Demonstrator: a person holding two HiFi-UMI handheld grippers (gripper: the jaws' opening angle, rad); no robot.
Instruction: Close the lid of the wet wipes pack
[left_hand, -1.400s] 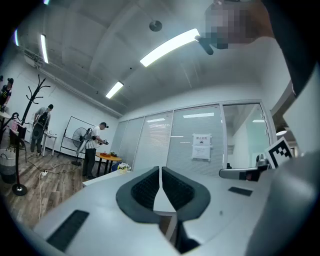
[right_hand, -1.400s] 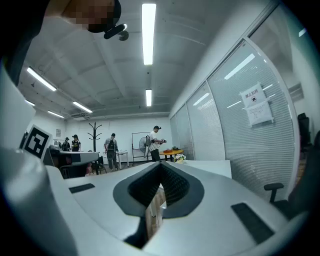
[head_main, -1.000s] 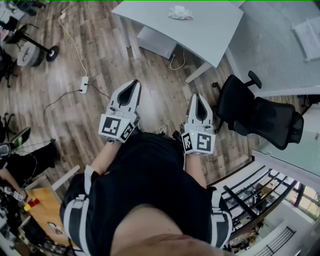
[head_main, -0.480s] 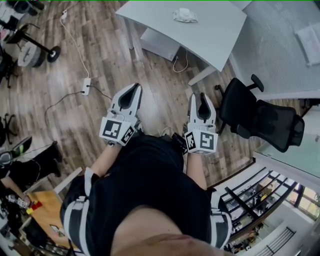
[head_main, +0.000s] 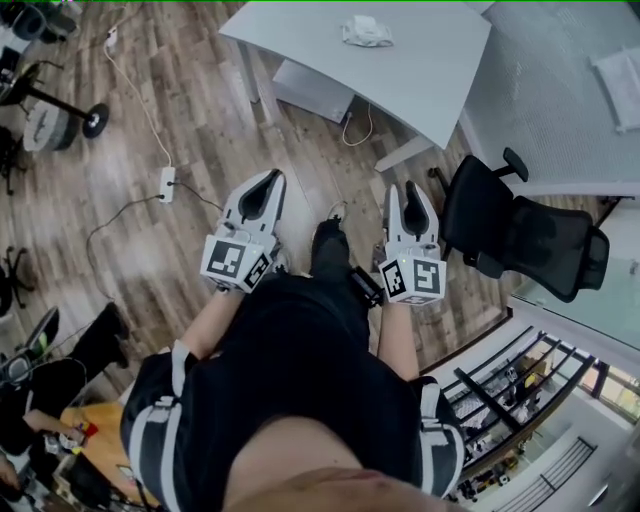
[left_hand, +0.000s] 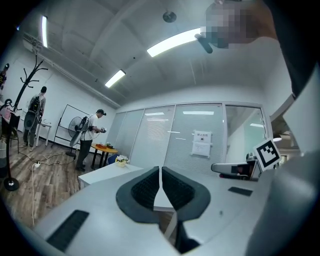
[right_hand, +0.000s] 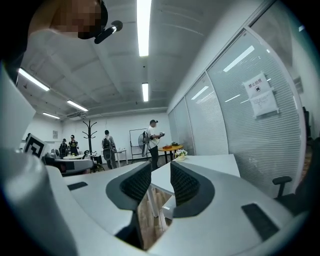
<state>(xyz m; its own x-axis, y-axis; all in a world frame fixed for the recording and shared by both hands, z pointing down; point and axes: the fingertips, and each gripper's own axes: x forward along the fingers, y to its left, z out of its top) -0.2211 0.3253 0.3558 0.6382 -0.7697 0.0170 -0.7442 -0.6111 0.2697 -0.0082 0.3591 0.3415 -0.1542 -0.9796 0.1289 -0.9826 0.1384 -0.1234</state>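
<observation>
- The wet wipes pack (head_main: 365, 30) is, as far as this small view allows, the pale crumpled-looking lump at the top centre of the head view. It lies on the white desk (head_main: 420, 75), near the desk's far edge.
- Whether its lid stands open cannot be made out at this size.
- The left gripper (head_main: 266, 182) sits at the middle left of the frame and points toward the desk. Its tongs are pressed together, with only a hairline between the pads and nothing in them.
- The right gripper (head_main: 406, 192) sits at the middle right, also aimed at the desk. Its tongs are spread, and only the desk and wooden floor (head_main: 200, 110) show through the gap.
- Both grippers are well apart from the pack, so the task has not begun.
- A black office chair (head_main: 520, 235) stands at the right of the desk, and a power strip (head_main: 167, 182) lies on the floor at the left.
- The pack is likely light and soft-sided, so it may slide or dent on the smooth desktop.
- The lid is probably a stiff hinged flap. It seems best pushed down at its free edge while the other tongs steady one end of the pack.
</observation>
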